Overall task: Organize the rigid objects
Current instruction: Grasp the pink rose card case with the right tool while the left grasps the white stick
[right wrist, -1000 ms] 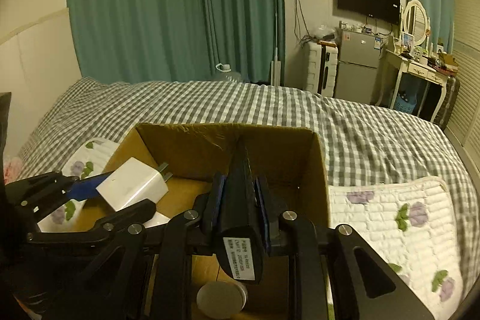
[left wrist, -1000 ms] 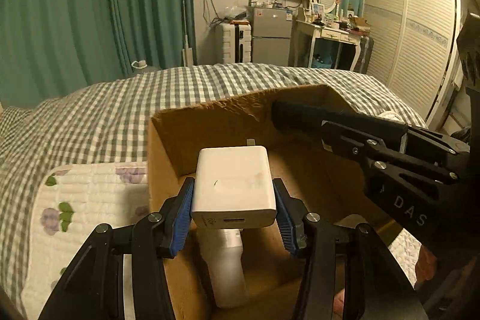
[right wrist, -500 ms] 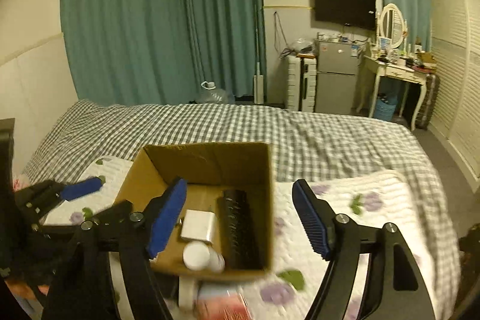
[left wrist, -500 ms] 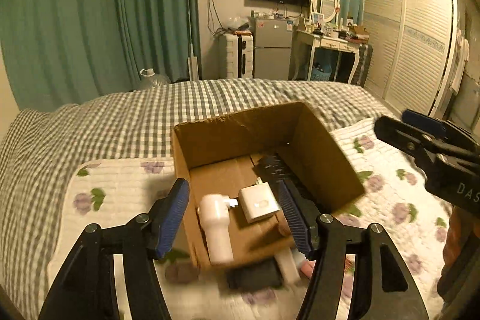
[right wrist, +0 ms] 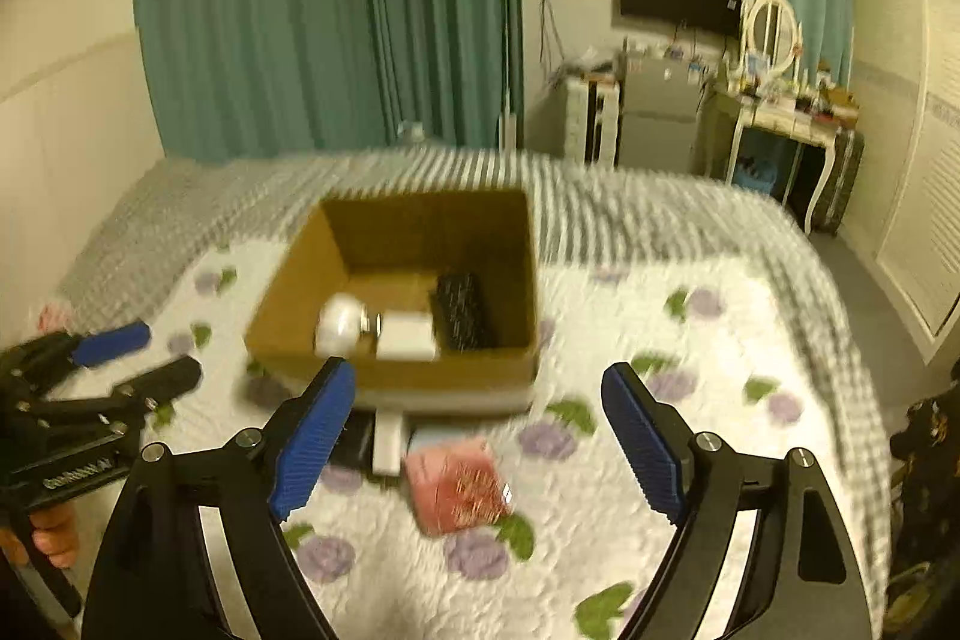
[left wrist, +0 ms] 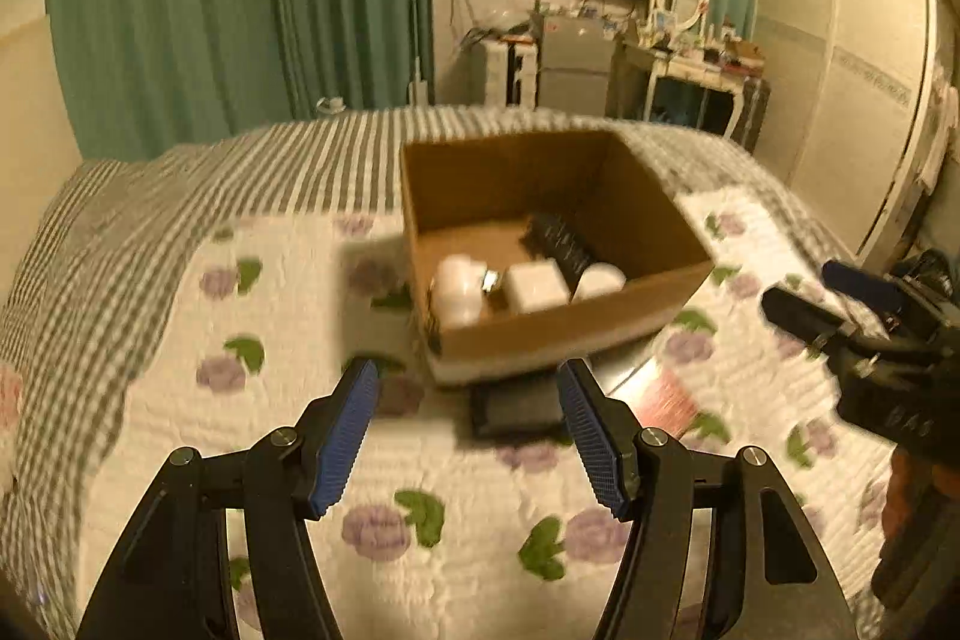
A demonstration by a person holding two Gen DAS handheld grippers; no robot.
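A cardboard box [left wrist: 624,322] [right wrist: 300,292] stands on the bed. Inside it lie a white charger [left wrist: 536,286] [right wrist: 407,335], a white bottle [left wrist: 457,287] [right wrist: 337,322], a black ridged object [left wrist: 561,239] [right wrist: 461,311] and another white round item [left wrist: 600,279]. My left gripper [left wrist: 468,436] is open and empty, pulled back in front of the box. My right gripper [right wrist: 477,436] is open and empty, also back from the box. In front of the box lie a pink packet [right wrist: 459,484] [left wrist: 666,397], a black flat item [left wrist: 519,409] and a white stick [right wrist: 389,439].
The bed carries a white quilt with purple flowers [left wrist: 270,400] [right wrist: 690,430] over a grey checked sheet [left wrist: 180,184]. Green curtains, a TV, a fridge and a dressing table stand at the far wall. A wardrobe is at the right.
Both grippers opened and dropped the charger and the black object into the box, then pulled up and back. The items in front of the box have come into view.
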